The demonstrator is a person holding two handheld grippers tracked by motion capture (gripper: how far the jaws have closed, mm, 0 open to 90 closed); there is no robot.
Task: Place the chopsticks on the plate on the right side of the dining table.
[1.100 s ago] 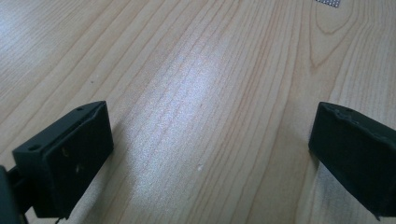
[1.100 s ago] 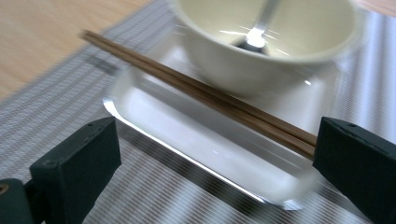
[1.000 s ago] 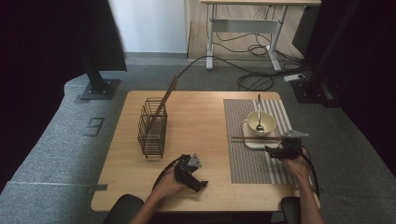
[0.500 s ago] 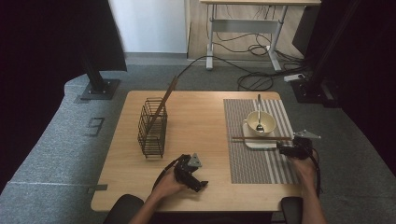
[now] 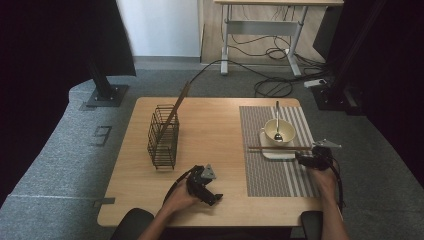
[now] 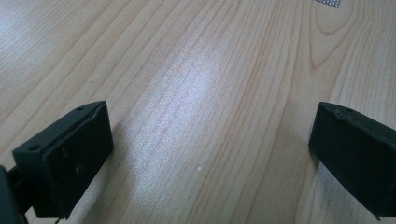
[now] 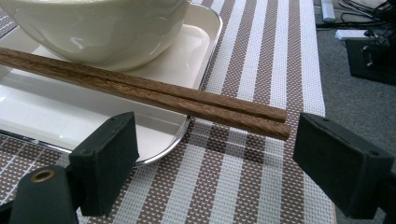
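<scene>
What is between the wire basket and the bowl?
Bare wooden table, then the striped placemat's edge, between the wire basket and the bowl. The high view shows it.

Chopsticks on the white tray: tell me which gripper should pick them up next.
Right. The right gripper is open, its jaws flanking the chopsticks near their tips. The left gripper rests open on bare table, well away.

Dark brown chopsticks (image 7: pixel 154 95); cream bowl (image 7: pixel 93 28); white tray (image 7: pixel 42 116); brown-white striped placemat (image 7: pixel 261 60); black wire basket (image 5: pixel 163 135).

Bowl (image 7: pixel 93 28) cropped at top edge
</scene>
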